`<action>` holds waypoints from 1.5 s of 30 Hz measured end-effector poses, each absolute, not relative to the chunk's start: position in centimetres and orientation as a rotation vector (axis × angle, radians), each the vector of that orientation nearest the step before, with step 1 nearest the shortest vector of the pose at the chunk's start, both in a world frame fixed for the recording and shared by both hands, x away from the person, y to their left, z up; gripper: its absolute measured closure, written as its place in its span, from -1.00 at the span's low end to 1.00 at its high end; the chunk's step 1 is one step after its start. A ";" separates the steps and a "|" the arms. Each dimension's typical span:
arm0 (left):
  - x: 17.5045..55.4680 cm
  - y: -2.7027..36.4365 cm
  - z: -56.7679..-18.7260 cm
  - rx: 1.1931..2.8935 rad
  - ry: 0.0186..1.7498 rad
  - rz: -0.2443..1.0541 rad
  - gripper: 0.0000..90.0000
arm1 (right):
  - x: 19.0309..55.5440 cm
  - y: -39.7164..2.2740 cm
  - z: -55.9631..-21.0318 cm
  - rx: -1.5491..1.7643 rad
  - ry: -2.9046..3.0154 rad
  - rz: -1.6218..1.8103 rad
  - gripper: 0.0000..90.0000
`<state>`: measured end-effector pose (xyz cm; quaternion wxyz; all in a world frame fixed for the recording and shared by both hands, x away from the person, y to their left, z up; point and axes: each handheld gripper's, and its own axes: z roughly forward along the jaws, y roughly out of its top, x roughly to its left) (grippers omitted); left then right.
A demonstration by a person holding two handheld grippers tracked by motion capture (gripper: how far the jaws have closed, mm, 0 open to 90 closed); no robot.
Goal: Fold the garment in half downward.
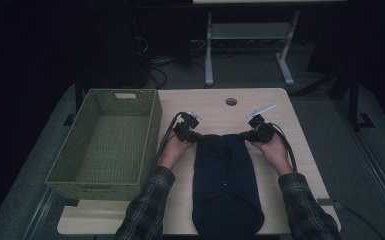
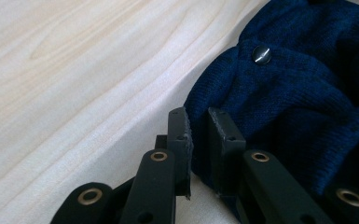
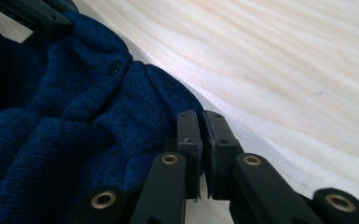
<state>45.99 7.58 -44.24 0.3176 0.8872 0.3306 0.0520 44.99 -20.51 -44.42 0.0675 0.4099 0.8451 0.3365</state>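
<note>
A dark navy knitted garment [image 1: 225, 175] lies folded lengthwise on the pale wooden table [image 1: 215, 107], its near end hanging over the front edge. At its far left corner, my left gripper [image 1: 197, 138] is shut on the knit [image 2: 298, 102], with fabric pinched between the pads [image 2: 199, 119]. A small dark button [image 2: 261, 54] sits just beyond that gripper. At the far right corner, my right gripper [image 1: 245, 135] is shut on the garment's edge [image 3: 74, 130], its jaws [image 3: 201, 121] almost touching. The left gripper's jaw [image 3: 32, 14] is at the top left of the right gripper view.
A green woven basket [image 1: 150, 130] stands at the table's left edge, close to my left forearm. A round cable hole [image 1: 231, 101] lies beyond the garment. Behind the table is a white desk frame [image 1: 250, 30] on the floor.
</note>
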 end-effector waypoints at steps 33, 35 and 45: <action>45.4 7.2 -32.9 2.244 0.729 0.452 0.80 | 44.0 -21.8 -34.5 1.056 2.333 1.131 0.91; 45.3 7.1 -32.0 2.236 0.718 0.479 0.80 | 43.9 -21.8 -33.7 1.038 2.313 1.133 0.91; 43.4 6.9 -32.3 2.225 0.692 0.498 0.80 | 42.1 -21.6 -33.4 1.002 2.248 1.158 0.91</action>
